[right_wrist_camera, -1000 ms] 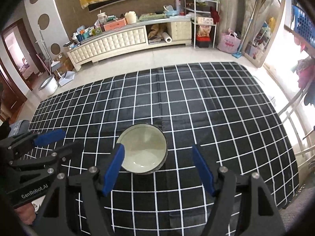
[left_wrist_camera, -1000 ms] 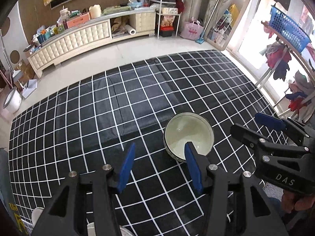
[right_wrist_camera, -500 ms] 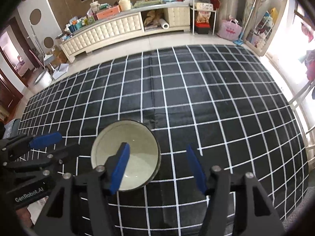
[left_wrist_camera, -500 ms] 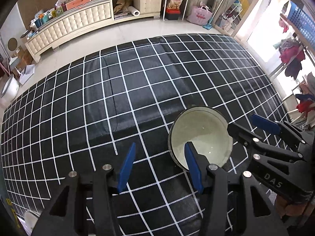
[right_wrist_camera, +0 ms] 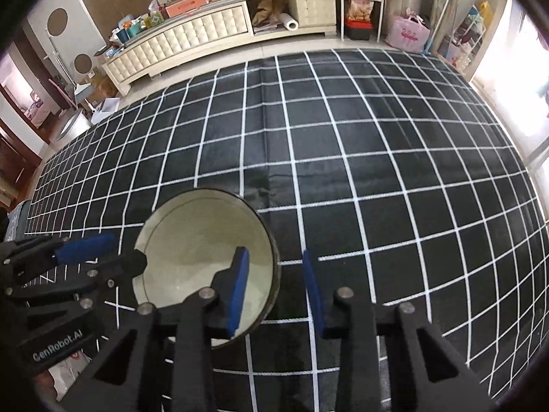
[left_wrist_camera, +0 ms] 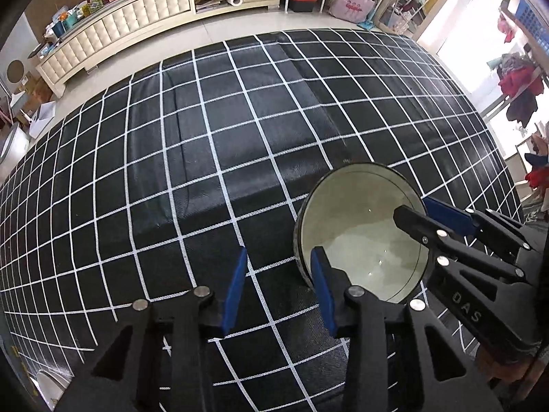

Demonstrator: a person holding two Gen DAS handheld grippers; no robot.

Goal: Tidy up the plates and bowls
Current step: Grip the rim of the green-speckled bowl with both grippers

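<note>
Near the counter's front edge, right of centre on the black grid-patterned cloth (left_wrist_camera: 212, 144): one pale glazed bowl (left_wrist_camera: 360, 230), dark-rimmed, upright, empty. Left tool (left_wrist_camera: 279, 292): jaws parted, narrower than half a second ago, straddling the bowl's left wall, one blue pad inside the rim, the other outside over bare cloth; not yet seen clamped on the wall. Right tool (right_wrist_camera: 274, 292): jaws parted, likewise narrower than before, straddling the bowl's right wall, left pad inside, right pad outside. Change over the last second: both tools lowered and brought in from hovering above to bracketing opposite sides of the rim; bowl larger in both views, position on the cloth apparently unchanged. Judged stage: two-sided grasp on the bowl in preparation, closing under way, lift not begun. Contact between pads and wall: cannot tell. No plates or second bowl identifiable with certainty; a pale rounded object at the lower-left margin of the left wrist view, too cropped to name. Background: tufted cream sideboard (right_wrist_camera: 192, 41), cluttered, across the floor beyond the counter's far edge.
</note>
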